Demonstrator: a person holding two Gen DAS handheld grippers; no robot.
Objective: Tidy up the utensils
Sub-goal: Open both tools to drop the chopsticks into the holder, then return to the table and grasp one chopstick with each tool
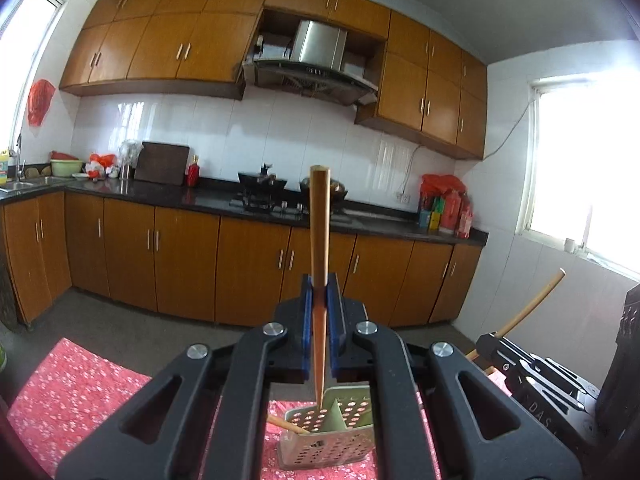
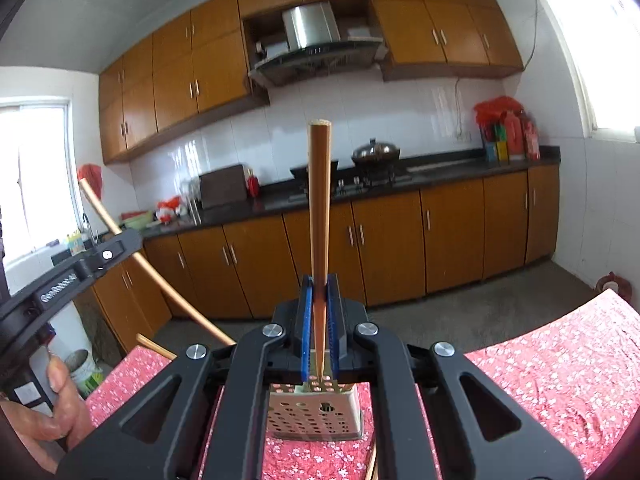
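Note:
My left gripper (image 1: 320, 286) is shut on a brown wooden chopstick (image 1: 319, 232) that stands upright between its blue pads, its thin tip down over a pale green perforated utensil holder (image 1: 328, 436). Another chopstick (image 1: 286, 425) leans in that holder. My right gripper (image 2: 319, 284) is likewise shut on a second upright chopstick (image 2: 319, 208), above the same holder (image 2: 316, 416). In the right wrist view the left gripper's body (image 2: 72, 276) and its chopstick (image 2: 120, 236) show at left, with a hand (image 2: 60, 408) below. The right gripper's body (image 1: 536, 376) appears at the left view's right edge.
The holder stands on a table with a red flowered cloth (image 2: 560, 364). Beyond a grey floor runs a kitchen counter (image 1: 208, 200) with wooden cabinets, a stove with a wok (image 2: 376, 152), a sink (image 1: 24, 186) at left, and red bags (image 2: 508, 128).

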